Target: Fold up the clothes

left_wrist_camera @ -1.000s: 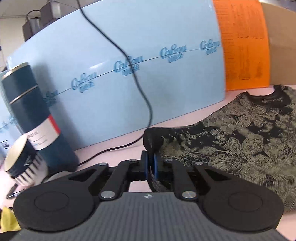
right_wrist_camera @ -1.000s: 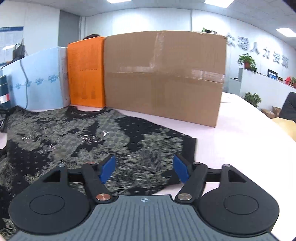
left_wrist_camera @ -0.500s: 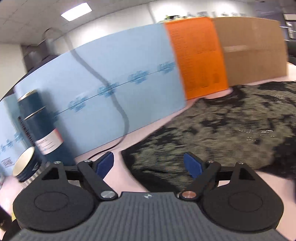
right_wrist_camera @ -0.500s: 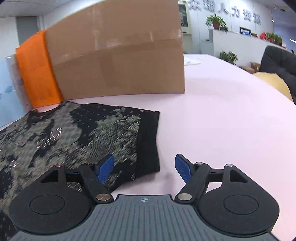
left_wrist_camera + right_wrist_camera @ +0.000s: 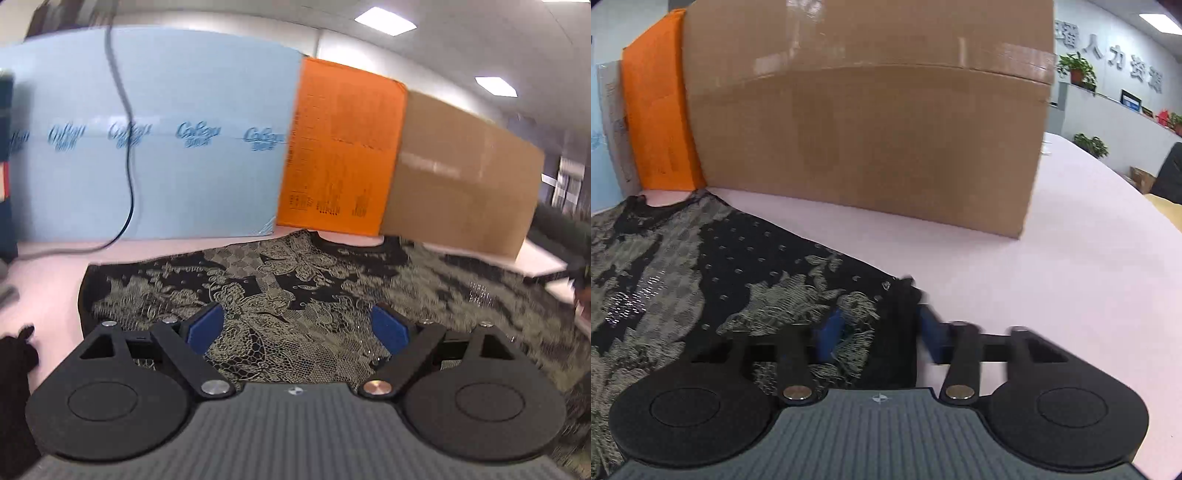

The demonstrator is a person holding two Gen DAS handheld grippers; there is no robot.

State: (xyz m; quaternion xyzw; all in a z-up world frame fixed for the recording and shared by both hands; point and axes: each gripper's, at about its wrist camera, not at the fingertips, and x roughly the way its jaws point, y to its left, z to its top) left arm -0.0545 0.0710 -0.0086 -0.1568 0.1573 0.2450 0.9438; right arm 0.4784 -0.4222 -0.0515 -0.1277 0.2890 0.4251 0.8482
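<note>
Where the pink table (image 5: 48,291) runs along the back, three things stand in a row, left to right: a light blue printed panel (image 5: 192,147), an orange box (image 5: 340,155), a brown cardboard box (image 5: 864,122). Both boxes are closed, taped seam on the brown one, contents not visible. A black cable (image 5: 127,158) hangs down across the blue panel onto the table. A dark blue cylinder (image 5: 6,166) sits at the far left edge, mostly cut off.

The black-and-gold patterned shirt (image 5: 295,288) lies spread flat on the table just in front of the boxes, neckline toward the orange box, its left edge short of the cable.

Left gripper (image 5: 297,328): released, jaws spread wide. The blue pads (image 5: 205,326) hover over the middle of the shirt, nothing pinched between them.

Right gripper (image 5: 877,328): jaws have just been closing, motion blur on the pads. In the right wrist view the shirt's right edge, with its black hem band (image 5: 905,314), sits between the two blue pads. The pads look drawn in around that bunched edge, so clenched on the shirt. Bare pink table lies right of the hem. Potted plants (image 5: 1075,70) and a white counter stand far back on the right.
</note>
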